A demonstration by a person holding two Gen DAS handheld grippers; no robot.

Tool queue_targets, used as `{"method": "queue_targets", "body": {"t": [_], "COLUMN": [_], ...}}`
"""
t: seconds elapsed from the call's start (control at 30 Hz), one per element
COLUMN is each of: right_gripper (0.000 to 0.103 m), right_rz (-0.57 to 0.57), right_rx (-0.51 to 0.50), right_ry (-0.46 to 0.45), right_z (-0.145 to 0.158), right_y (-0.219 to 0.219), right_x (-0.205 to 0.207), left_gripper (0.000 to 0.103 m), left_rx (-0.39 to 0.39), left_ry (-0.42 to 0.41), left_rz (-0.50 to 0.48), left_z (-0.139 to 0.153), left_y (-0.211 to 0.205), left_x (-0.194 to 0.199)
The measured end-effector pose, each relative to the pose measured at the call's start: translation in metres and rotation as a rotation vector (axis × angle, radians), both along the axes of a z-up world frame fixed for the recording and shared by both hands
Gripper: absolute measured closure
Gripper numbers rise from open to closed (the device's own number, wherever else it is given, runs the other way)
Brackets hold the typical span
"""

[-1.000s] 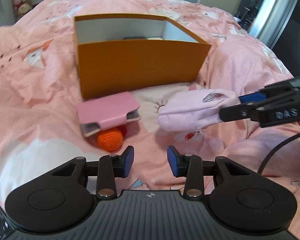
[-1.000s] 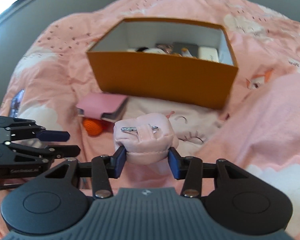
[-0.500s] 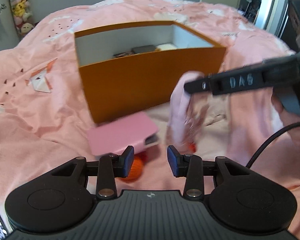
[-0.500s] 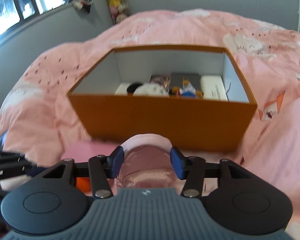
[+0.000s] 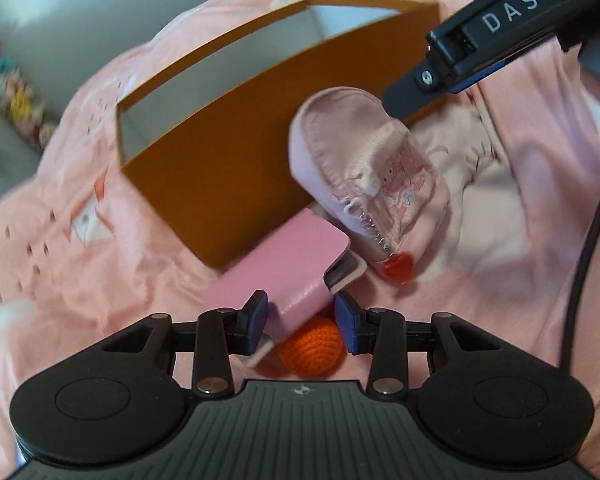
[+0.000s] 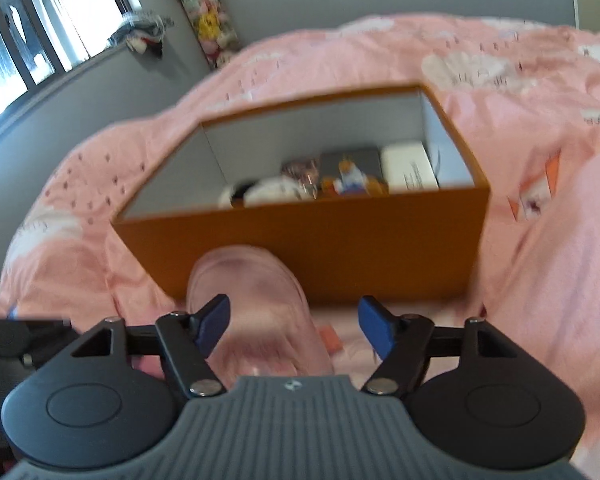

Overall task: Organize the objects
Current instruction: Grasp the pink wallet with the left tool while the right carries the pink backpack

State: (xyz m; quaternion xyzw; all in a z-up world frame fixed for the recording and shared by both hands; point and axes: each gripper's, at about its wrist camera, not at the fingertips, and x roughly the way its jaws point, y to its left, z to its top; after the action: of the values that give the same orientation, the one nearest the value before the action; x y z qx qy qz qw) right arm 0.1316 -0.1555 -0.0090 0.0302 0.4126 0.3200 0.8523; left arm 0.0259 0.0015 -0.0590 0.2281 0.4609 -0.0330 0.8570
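An orange box (image 6: 340,248) with a grey inside stands on the pink bedspread and holds several small items. A pale pink zip pouch (image 5: 364,176) hangs in front of the box's near wall, just under my right gripper (image 6: 294,320), whose jaws stand wide open; the pouch (image 6: 256,312) lies against the left finger only. My left gripper (image 5: 300,322) is open, low over a pink phone case (image 5: 284,268) and an orange crochet ball (image 5: 312,346), with the case's near end between its fingertips.
The pink bedspread (image 5: 80,200) is rumpled, with a raised fold at the right (image 6: 560,280). A grey wall, a window (image 6: 28,40) and a hanging row of plush toys (image 6: 208,28) lie beyond the bed. A black cable (image 5: 592,240) runs down the right.
My right gripper lifted the pouch off the bed toward the box and its jaws have now opened wide. My left gripper moved forward and down over the phone case and ball.
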Motion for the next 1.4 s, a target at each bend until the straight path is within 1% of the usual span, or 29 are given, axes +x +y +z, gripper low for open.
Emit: {"method": "queue_targets", "body": {"t": [0.07,0.1,0.13,0.33,0.37,0.4,0.47,0.5,0.53,0.57,0.6,0.63,0.67,0.7,0.8,0.93,1.0,1.17,1.27,1.4], "right_gripper": [0.035,0.038,0.038,0.038,0.038,0.041,0.044,0.047,0.05,0.057,0.064,0.068,0.077,0.08,0.085,0.087,0.088,0.088,0.089,0.089], "right_rz": [0.019,0.023,0.032,0.096,0.106,0.113,0.118,0.12,0.119,0.118,0.118,0.12,0.123,0.13,0.138,0.123,0.114,0.094,0.087,0.081], "right_rx": [-0.013,-0.018,-0.021,-0.012,-0.003,0.005,0.02,0.027,0.03,0.029,0.027,0.028,0.029,0.031,0.014,0.017,0.02,0.045,0.074,0.139], "right_ry": [0.05,0.071,0.083,0.107,0.119,0.129,0.131,0.133,0.132,0.13,0.127,0.123,0.117,0.111,0.088,0.058,0.037,-0.002,-0.016,-0.028], "right_z": [-0.011,-0.017,-0.021,-0.039,-0.042,-0.046,-0.049,-0.049,-0.049,-0.048,-0.047,-0.045,-0.043,-0.04,-0.03,-0.015,-0.006,0.018,0.032,0.055], "right_y": [0.0,0.002,0.004,0.021,0.022,0.024,0.024,0.023,0.022,0.021,0.02,0.018,0.016,0.014,0.01,0.002,-0.002,-0.013,-0.018,-0.022], "right_x": [0.001,0.002,0.004,0.015,0.016,0.018,0.018,0.018,0.018,0.017,0.016,0.014,0.013,0.01,0.0,-0.007,-0.008,-0.011,-0.01,-0.001], "left_gripper": [0.055,0.054,0.053,0.051,0.049,0.049,0.053,0.055,0.056,0.057,0.059,0.06,0.065,0.07,0.077,0.08,0.084,0.086,0.086,0.087], "left_rx": [0.063,0.089,0.109,0.232,0.241,0.245,0.236,0.222,0.214,0.205,0.193,0.18,0.169,0.156,0.094,-0.058,-0.127,-0.305,-0.367,-0.434], "left_ry": [0.001,0.005,0.007,0.004,0.004,0.004,0.004,0.006,0.004,0.001,-0.003,-0.008,-0.015,-0.028,-0.074,-0.115,-0.141,-0.17,-0.186,-0.226], "left_rz": [-0.035,-0.049,-0.063,-0.12,-0.123,-0.122,-0.122,-0.122,-0.118,-0.111,-0.101,-0.09,-0.078,-0.062,0.003,0.097,0.137,0.193,0.197,0.177], "left_z": [-0.005,-0.007,-0.009,-0.025,-0.027,-0.028,-0.028,-0.027,-0.027,-0.026,-0.025,-0.023,-0.021,-0.017,0.0,0.028,0.041,0.07,0.086,0.114], "left_y": [-0.006,-0.008,-0.01,-0.023,-0.024,-0.023,-0.023,-0.022,-0.021,-0.02,-0.019,-0.017,-0.015,-0.013,-0.003,0.017,0.025,0.046,0.051,0.056], "left_x": [0.001,0.002,0.002,0.005,0.006,0.007,0.009,0.01,0.01,0.011,0.011,0.011,0.011,0.01,0.01,0.009,0.007,0.001,-0.005,0.0]}}
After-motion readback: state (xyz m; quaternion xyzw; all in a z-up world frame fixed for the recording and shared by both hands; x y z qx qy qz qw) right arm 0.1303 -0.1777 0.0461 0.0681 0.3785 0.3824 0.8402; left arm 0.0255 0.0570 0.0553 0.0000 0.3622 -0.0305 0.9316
